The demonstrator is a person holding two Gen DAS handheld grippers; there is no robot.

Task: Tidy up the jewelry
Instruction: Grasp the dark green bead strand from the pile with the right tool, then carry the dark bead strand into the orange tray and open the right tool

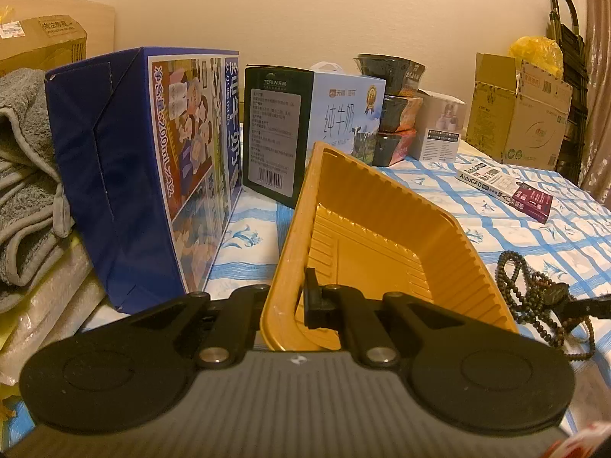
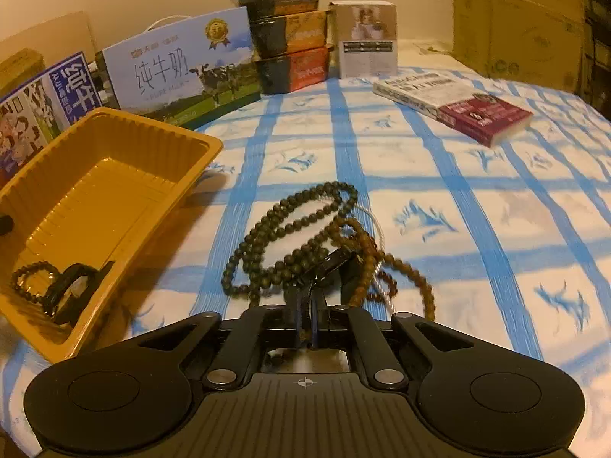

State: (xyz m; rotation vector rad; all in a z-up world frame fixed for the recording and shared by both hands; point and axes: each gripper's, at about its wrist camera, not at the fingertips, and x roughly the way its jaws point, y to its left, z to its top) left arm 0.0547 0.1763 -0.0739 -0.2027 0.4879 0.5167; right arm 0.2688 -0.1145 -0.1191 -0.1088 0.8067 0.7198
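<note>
A yellow plastic tray [image 1: 385,206] is tilted up; my left gripper [image 1: 284,305] is shut on its near rim, one finger [image 1: 317,301] inside the wall. In the right wrist view the tray [image 2: 126,129] holds a dark bead bracelet [image 2: 28,278] and a black ring-like piece [image 2: 70,294]. My right gripper [image 2: 305,305] is shut on a dark flat piece [image 2: 334,263] tangled with dark green beads [image 2: 282,229] and brown beads [image 2: 382,263] on the blue-checked cloth [image 2: 477,191]. The bead pile also shows in the left wrist view [image 1: 534,290].
Milk cartons [image 1: 152,160] [image 2: 179,68] and stacked bowls [image 2: 290,30] line the back. A book [image 2: 458,103] lies on the cloth to the right. Cardboard boxes [image 1: 519,114] stand at the far right, folded grey towels [image 1: 26,175] at the left.
</note>
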